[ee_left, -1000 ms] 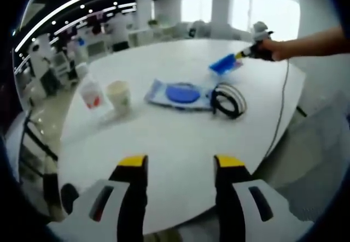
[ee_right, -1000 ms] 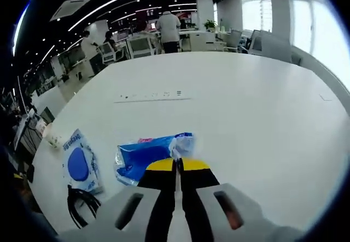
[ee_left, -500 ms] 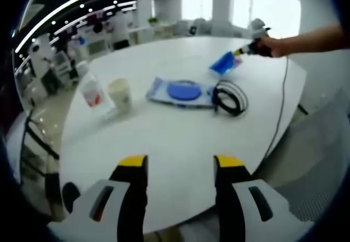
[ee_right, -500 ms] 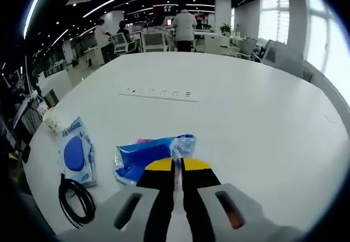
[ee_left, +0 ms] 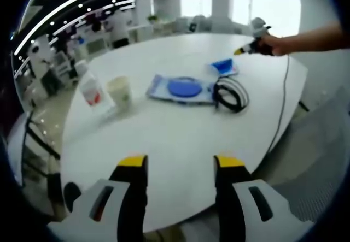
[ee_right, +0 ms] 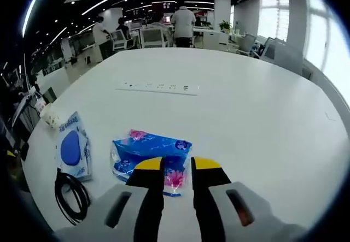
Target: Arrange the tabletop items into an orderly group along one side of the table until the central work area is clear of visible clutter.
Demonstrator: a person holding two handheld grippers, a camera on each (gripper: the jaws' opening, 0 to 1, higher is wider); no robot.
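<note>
On the white round table (ee_left: 164,138) lie a small red-and-white carton (ee_left: 91,93), a paper cup (ee_left: 120,93), a flat packet with a blue disc (ee_left: 182,88), a coiled black cable (ee_left: 230,95) and a blue packet (ee_left: 222,66). My left gripper (ee_left: 181,164) hovers open over the near table edge, well short of them. A hand holds my right gripper (ee_left: 247,48) just beyond the blue packet. In the right gripper view, the right gripper (ee_right: 178,165) is open just above the blue-and-pink packet (ee_right: 147,148), which lies flat. The disc packet (ee_right: 71,146) and cable (ee_right: 70,190) lie to its left.
A strip of flush sockets (ee_right: 161,87) runs across the table (ee_right: 246,122) beyond the packet. A thin cord (ee_left: 282,105) trails from the right gripper over the table edge. People and office desks (ee_right: 183,26) stand far behind.
My right gripper has opened and let go of the blue packet, which now lies flat on the table near the cable. The left gripper has stayed put.
</note>
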